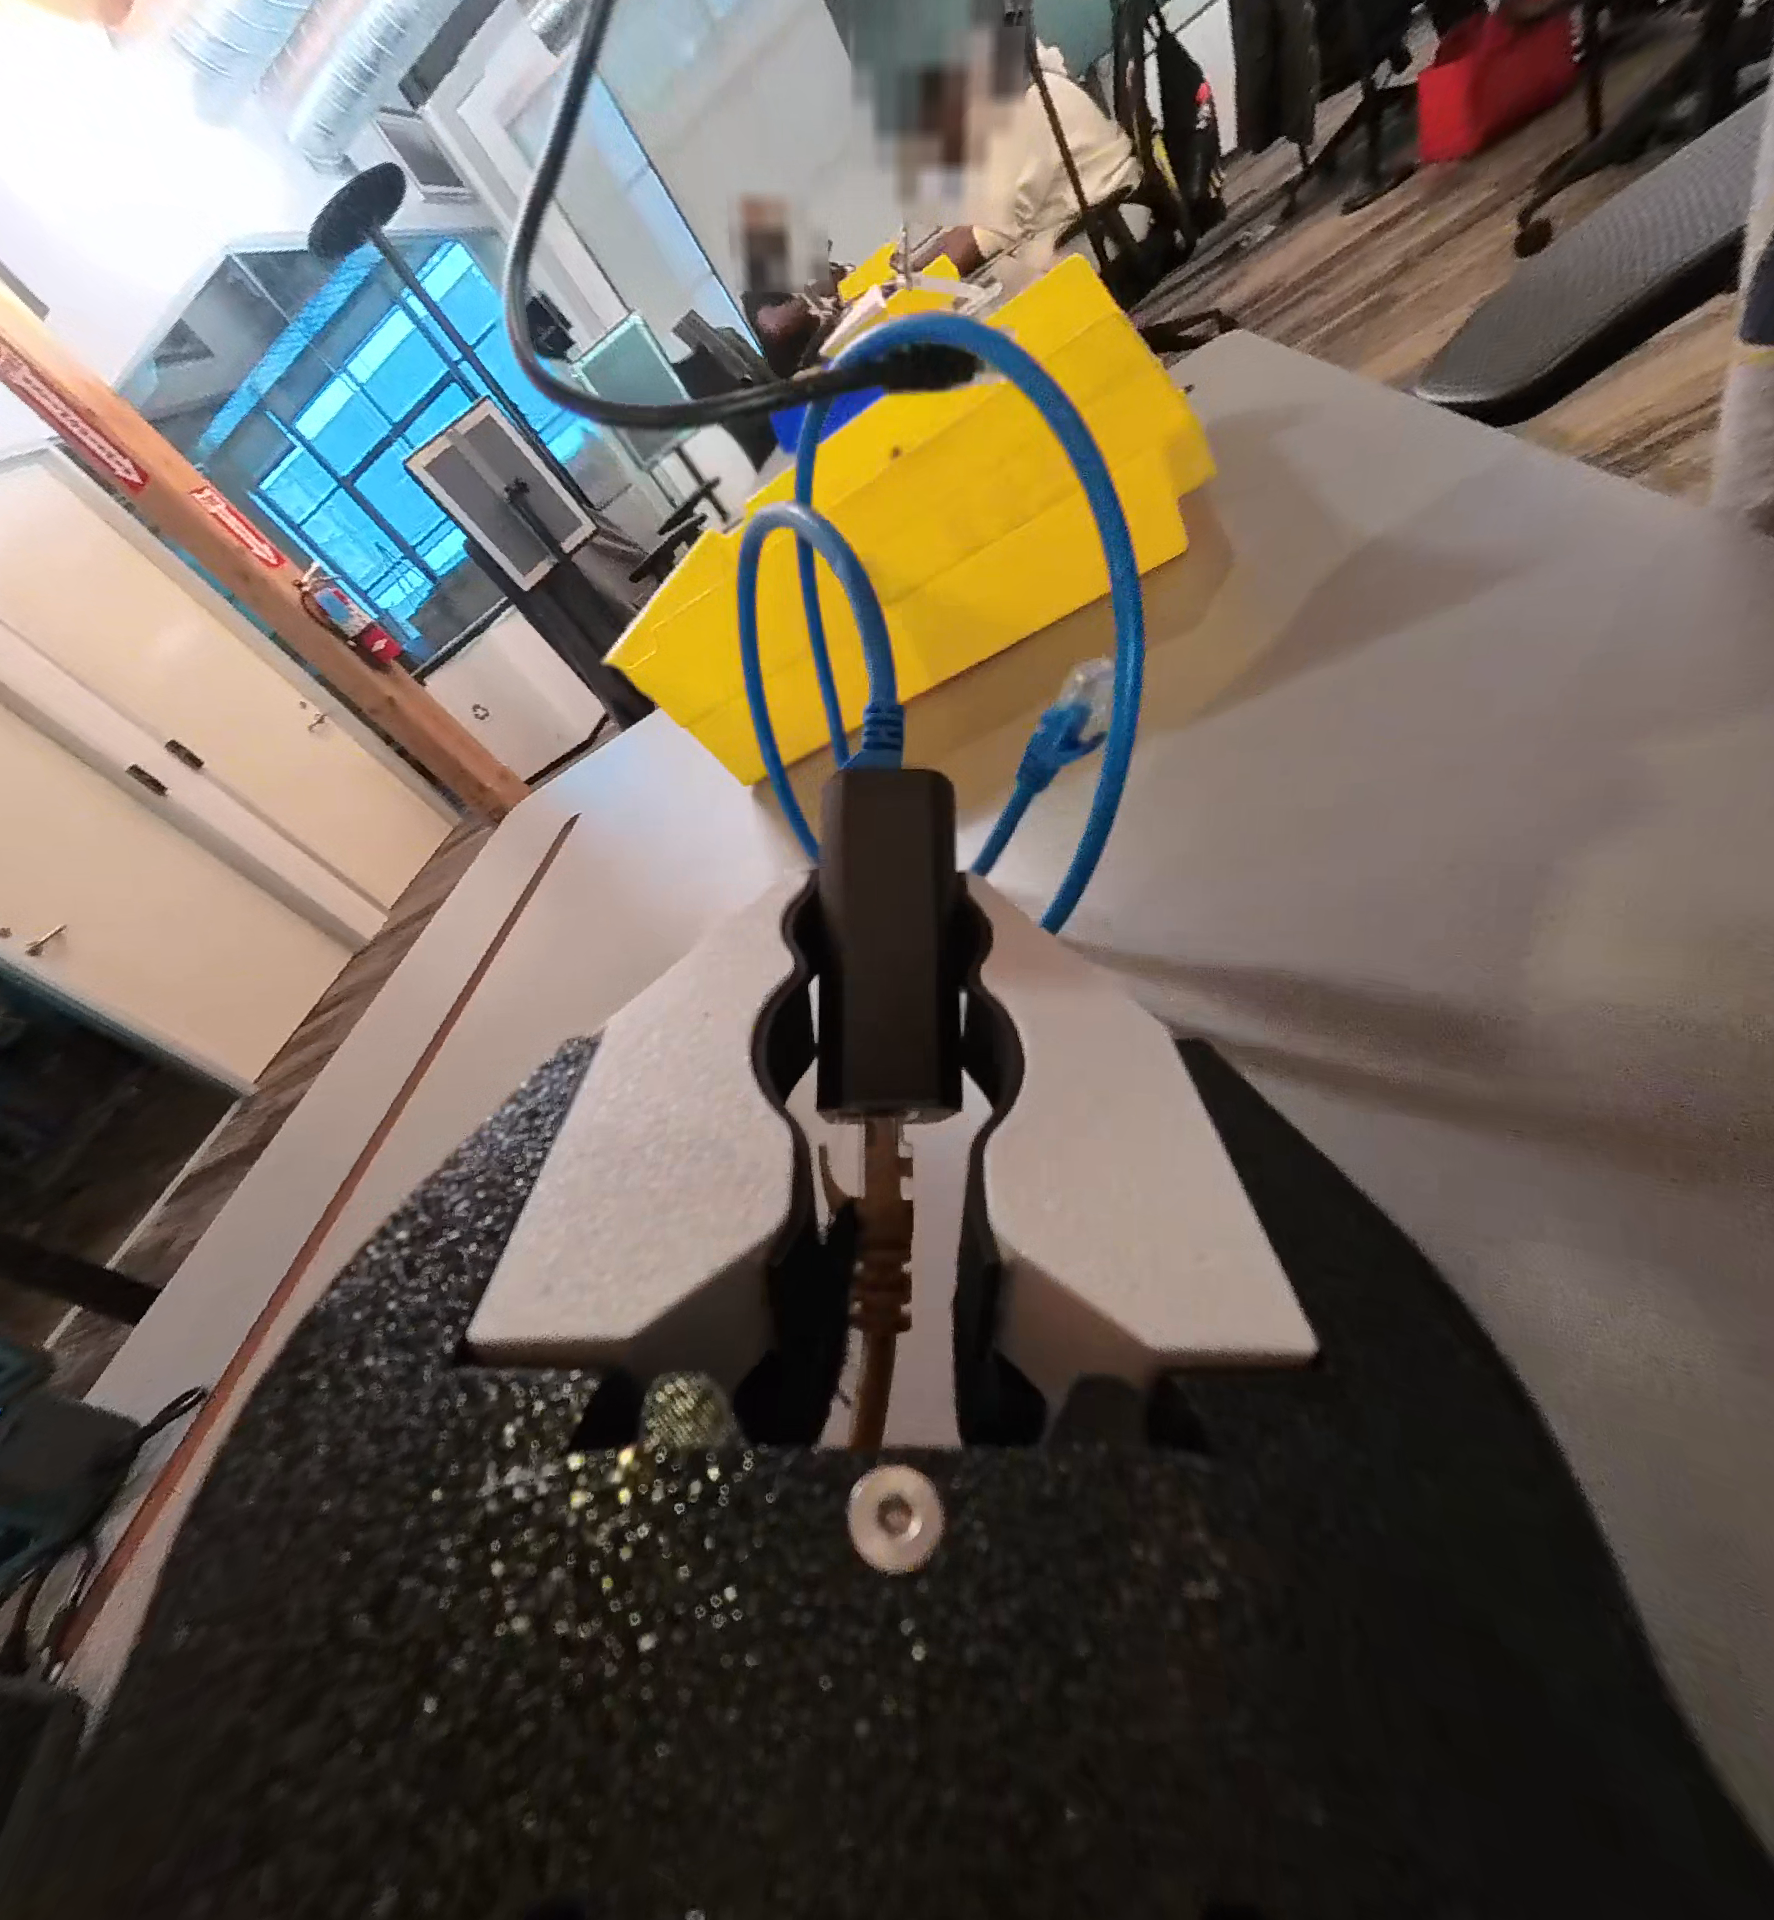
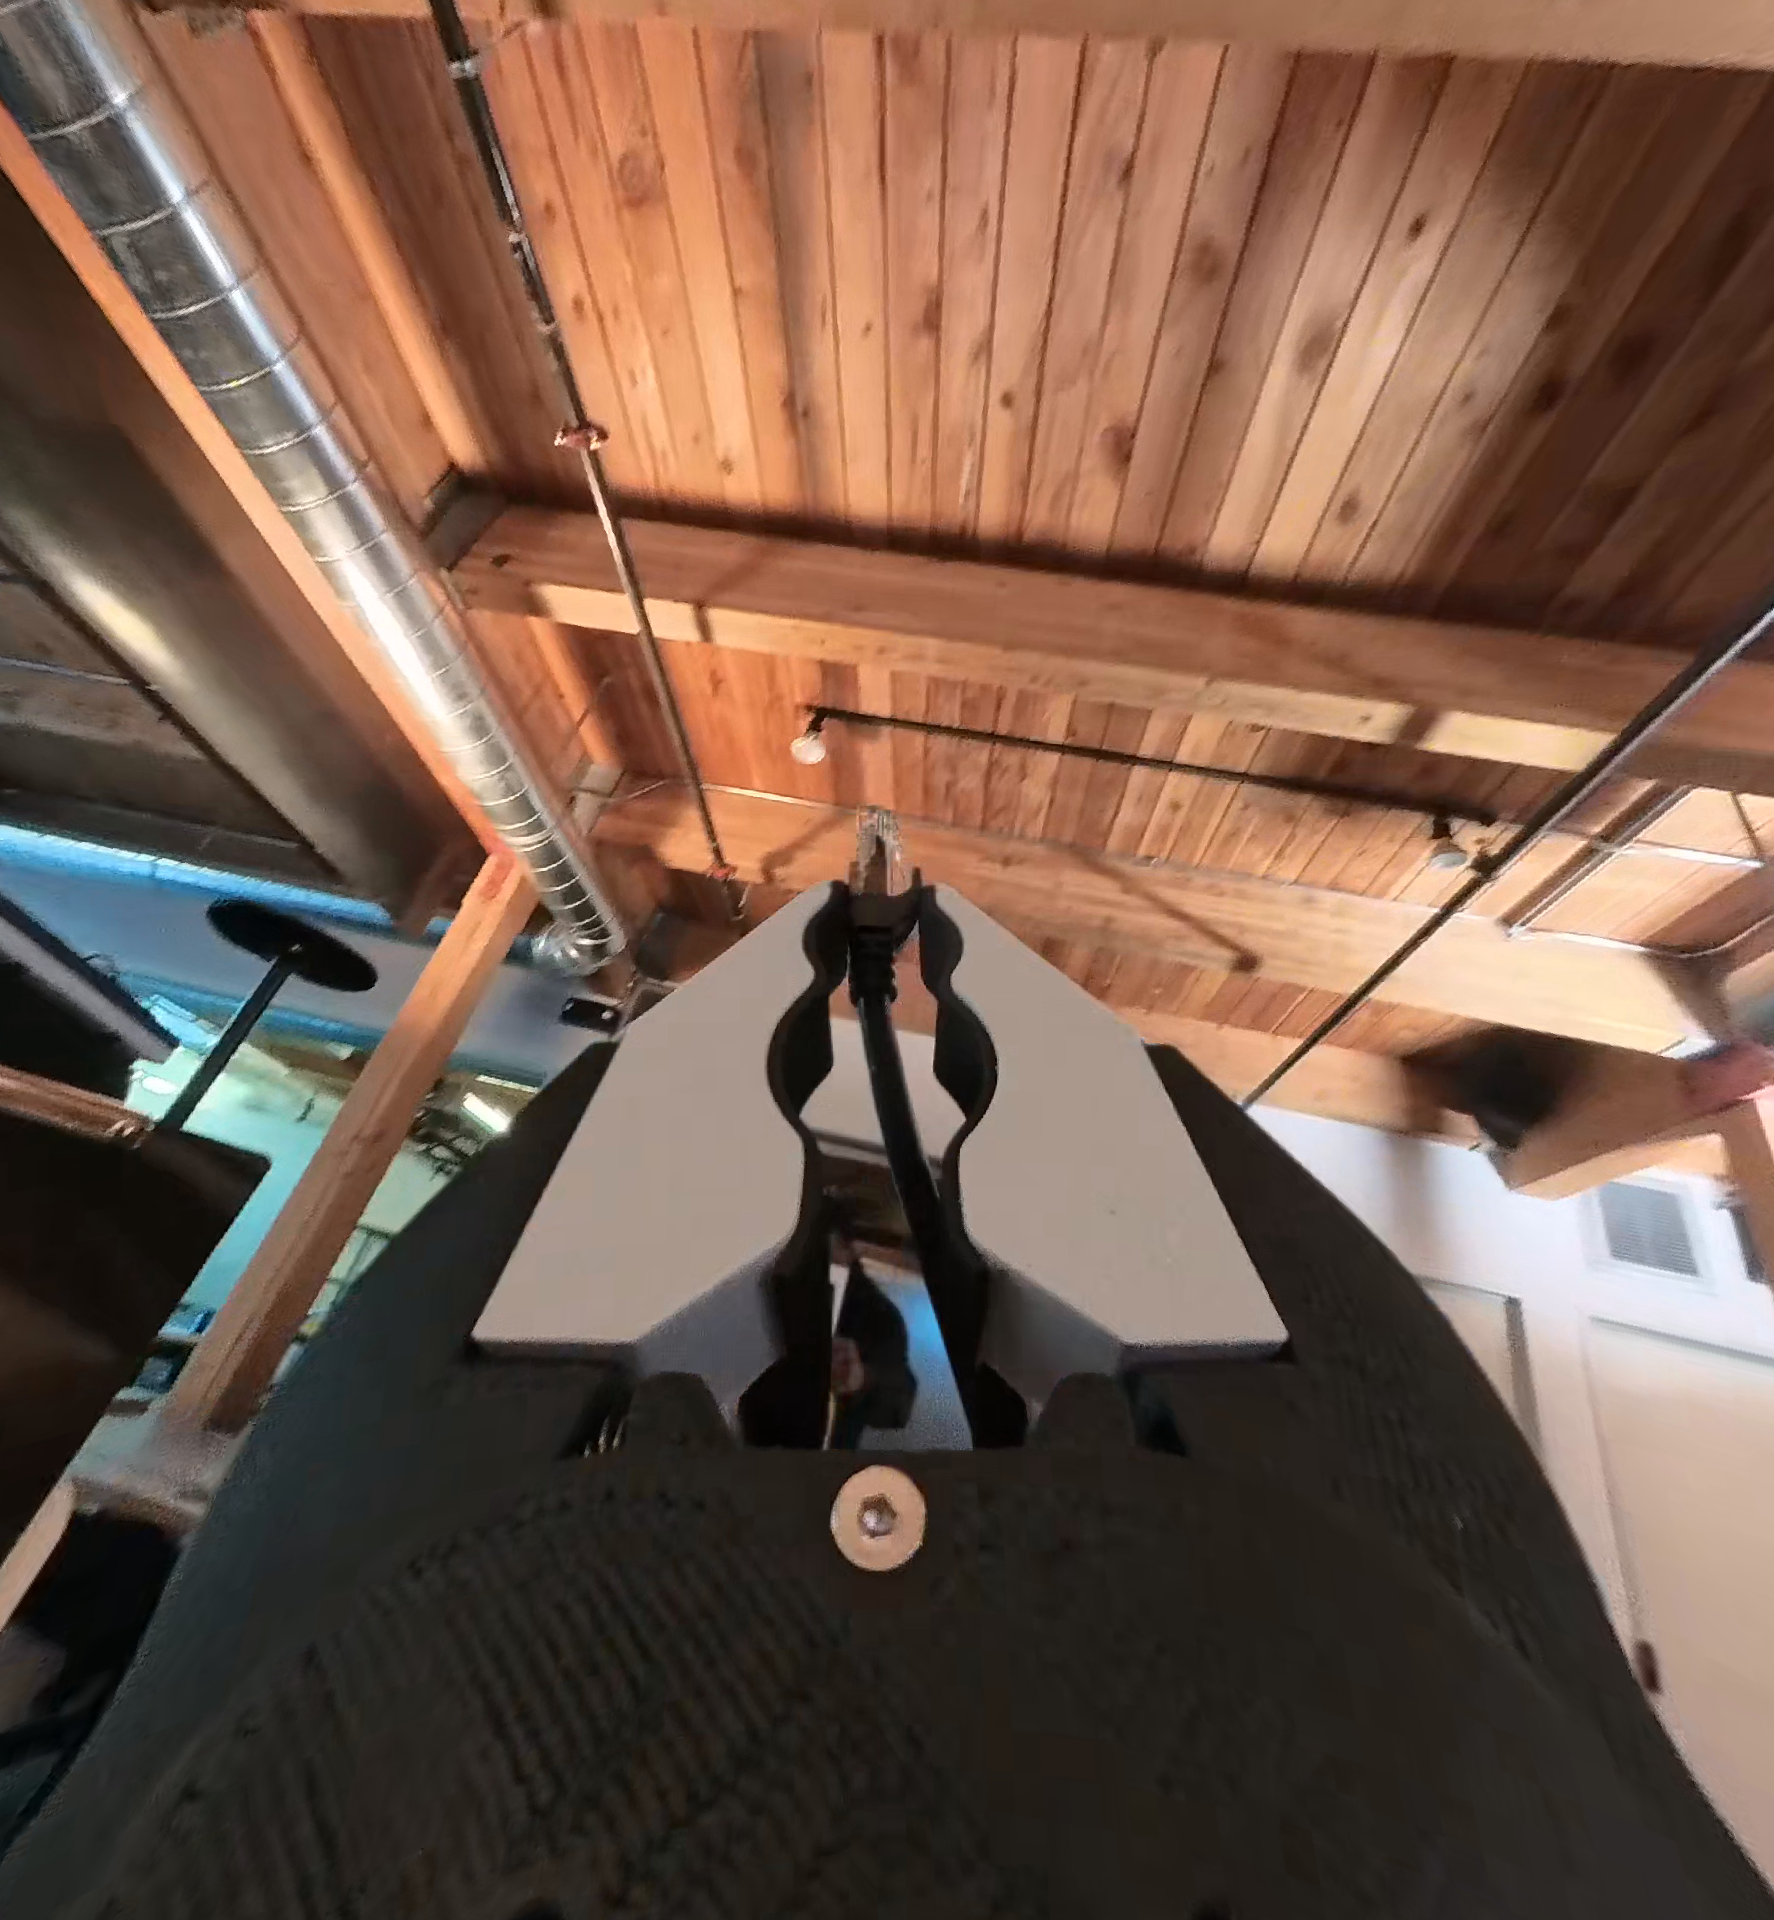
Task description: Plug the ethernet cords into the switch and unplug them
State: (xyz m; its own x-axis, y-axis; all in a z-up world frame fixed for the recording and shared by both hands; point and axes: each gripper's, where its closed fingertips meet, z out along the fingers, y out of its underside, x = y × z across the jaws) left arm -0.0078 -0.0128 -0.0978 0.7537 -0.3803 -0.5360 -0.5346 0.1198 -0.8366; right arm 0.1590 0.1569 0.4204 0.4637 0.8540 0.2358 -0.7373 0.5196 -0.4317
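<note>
So on our left gripper (image 1: pixel 888 914) the fingers are clamped on a small black switch (image 1: pixel 889 951), held lengthwise between them above the grey table (image 1: pixel 1485 883). A blue cord (image 1: pixel 1122 623) is plugged into its far end and loops up and round, with its free plug (image 1: pixel 1065 727) hanging loose just right of the switch. A brown cord (image 1: pixel 878 1278) goes into the near end, running back between the fingers. A black cord (image 1: pixel 550 208) arcs overhead in front of the yellow bins (image 1: pixel 1018 520) at the back of the table.

Our right gripper (image 2: pixel 881 904) is tipped up at the wood ceiling (image 2: pixel 1070 312). Its fingertips are pinching the boot of a black cord (image 2: pixel 898 1070), with the clear plug (image 2: pixel 878 836) poking out past the tips, and the cord trails back down between the fingers.
</note>
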